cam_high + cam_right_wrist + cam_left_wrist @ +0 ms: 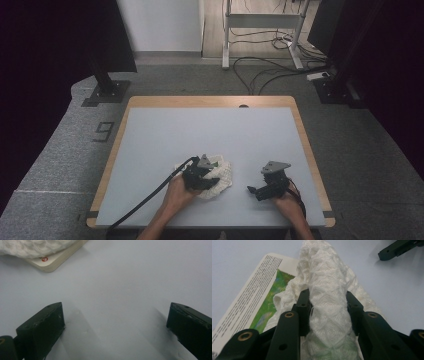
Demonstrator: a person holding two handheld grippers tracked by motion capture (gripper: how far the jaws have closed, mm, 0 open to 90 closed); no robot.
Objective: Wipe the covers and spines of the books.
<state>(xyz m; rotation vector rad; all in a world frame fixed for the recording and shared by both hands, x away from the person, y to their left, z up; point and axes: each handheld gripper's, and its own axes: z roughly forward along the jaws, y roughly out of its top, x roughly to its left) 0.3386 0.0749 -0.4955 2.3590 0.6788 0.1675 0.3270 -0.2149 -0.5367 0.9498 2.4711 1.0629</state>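
Cloth [327,290], white and knitted in a wavy pattern, lies bunched at the near middle of the tabletop [165,130], a little left of centre in the high view, heaped over a booklet [259,297]. The booklet lies flat under it, its cover showing a green picture and a column of small black print in the left gripper view; one corner with a small red mark sticks out from under the cloth [32,246] in the right gripper view. The left gripper [328,312] sits on the heap, its jaws drawn narrow and pinching a raised fold of cloth that runs up between them and beyond. A black cable [145,200] trails from it toward the near left edge. To the right, well apart from the cloth, the right gripper [113,322] rests low over bare tabletop, its jaws spread wide with nothing between them. Its tip also shows at the top right of the left gripper view.
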